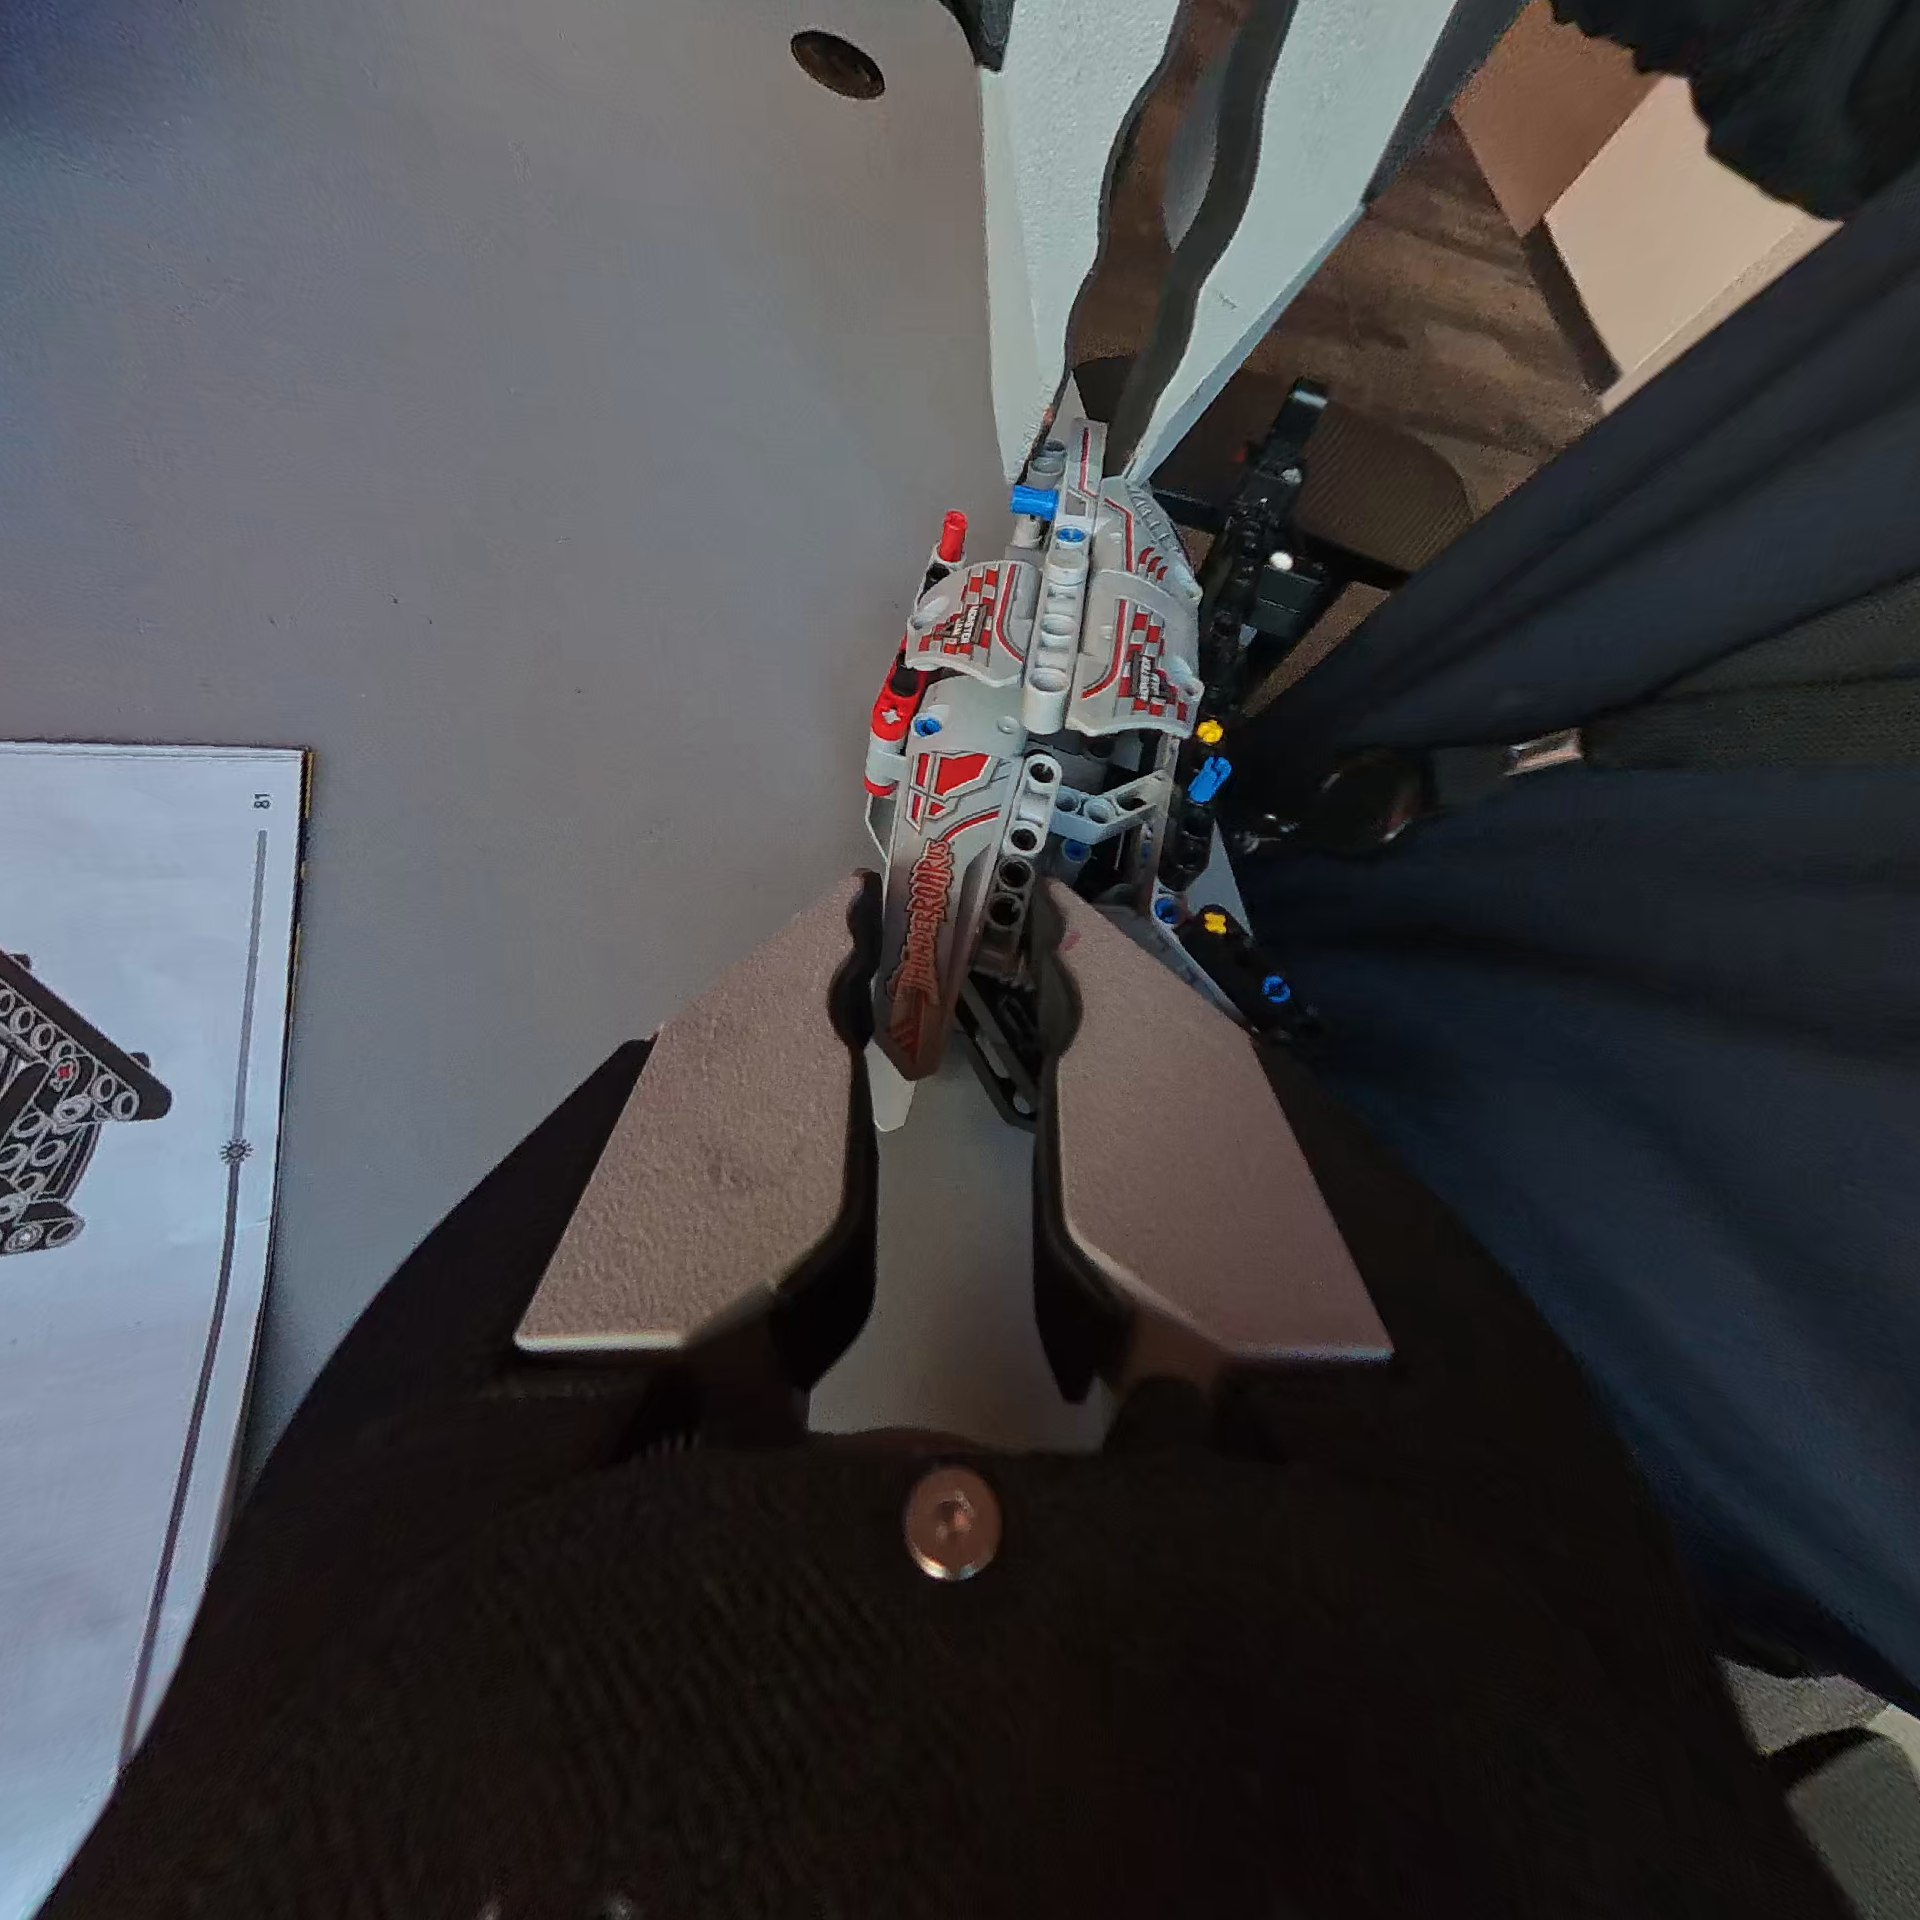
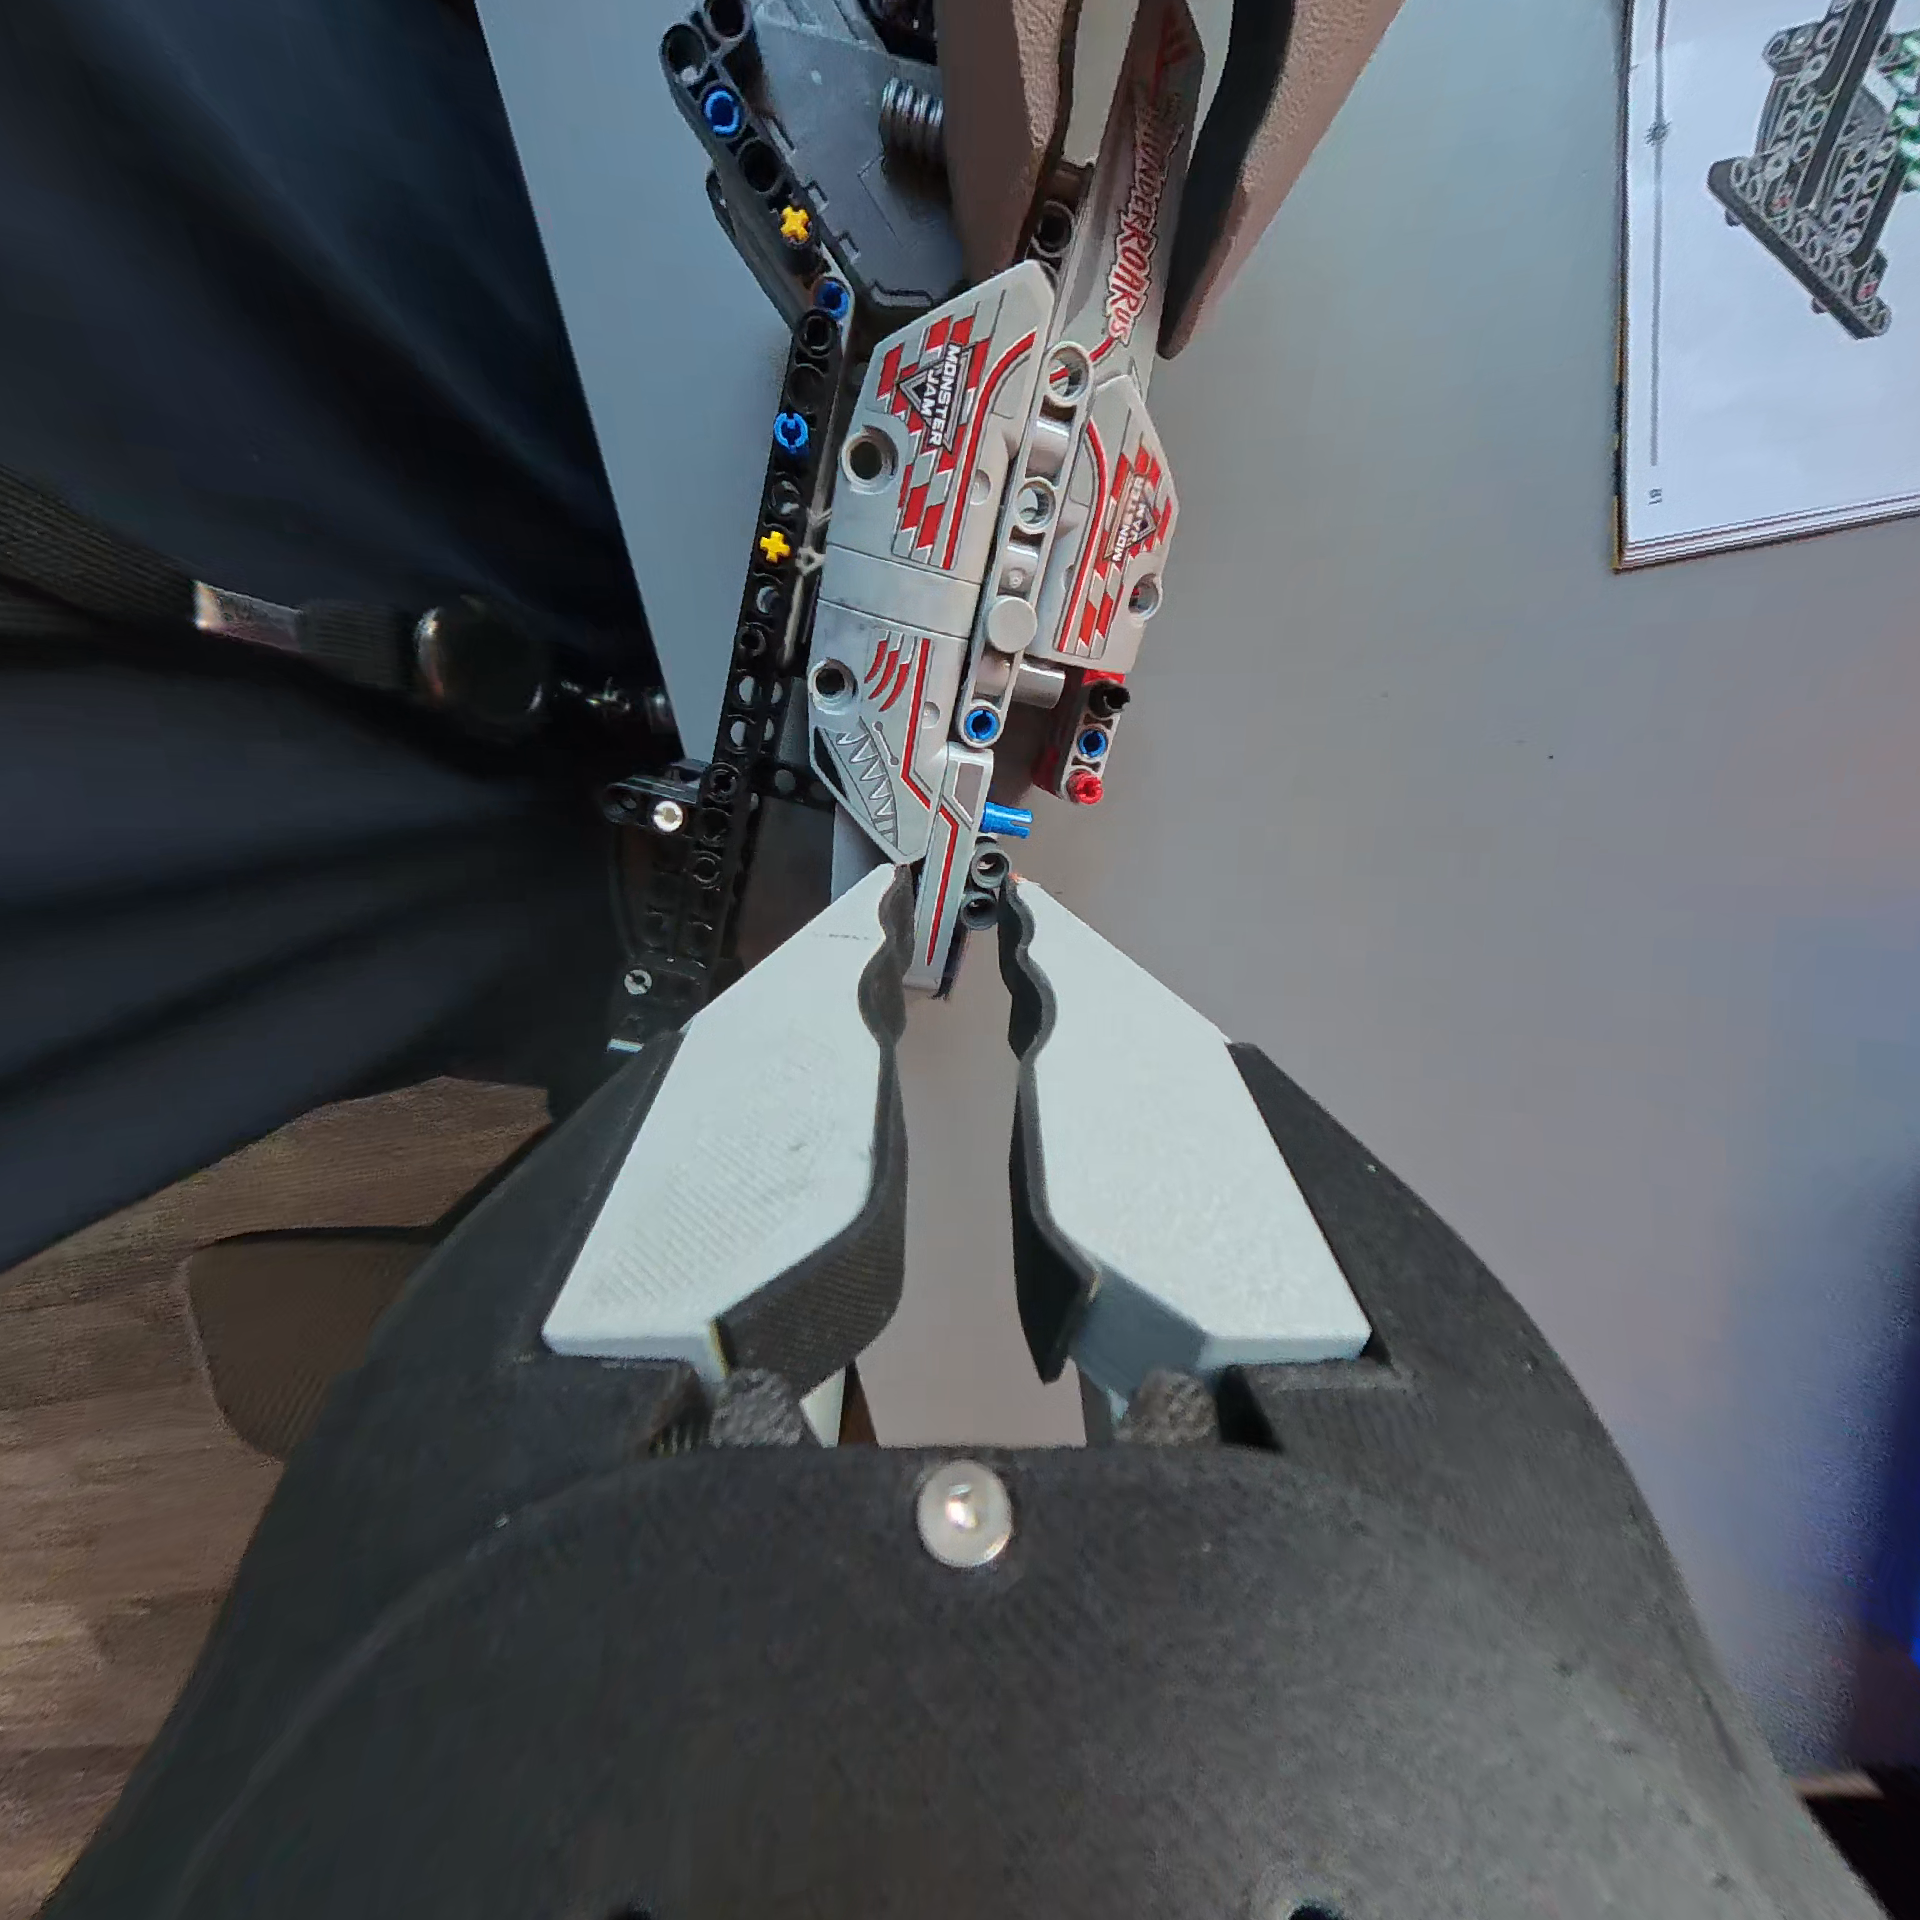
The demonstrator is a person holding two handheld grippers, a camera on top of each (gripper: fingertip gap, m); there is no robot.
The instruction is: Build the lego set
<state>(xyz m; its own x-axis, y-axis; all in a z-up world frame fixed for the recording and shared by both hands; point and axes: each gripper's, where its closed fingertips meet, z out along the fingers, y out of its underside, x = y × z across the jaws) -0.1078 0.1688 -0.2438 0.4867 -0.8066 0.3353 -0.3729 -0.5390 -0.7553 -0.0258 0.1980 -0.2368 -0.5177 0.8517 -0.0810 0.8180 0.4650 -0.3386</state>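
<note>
The grey-and-red lego model is held above the table edge, its long axis stretched between the tongs: the tail panel is pinched by the left gripper, the nose tip by the right gripper.

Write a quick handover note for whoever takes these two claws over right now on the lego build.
Left claw: shut on one end of the grey-and-red lego model.
Right claw: shut on the opposite end, so the model is held between both above the table.
Instruction booklet: open on the table beside it.
Done: stickered body panels are on a black beam frame.
Left: whatever the open booklet page adds; loose parts aren't in view.
</note>
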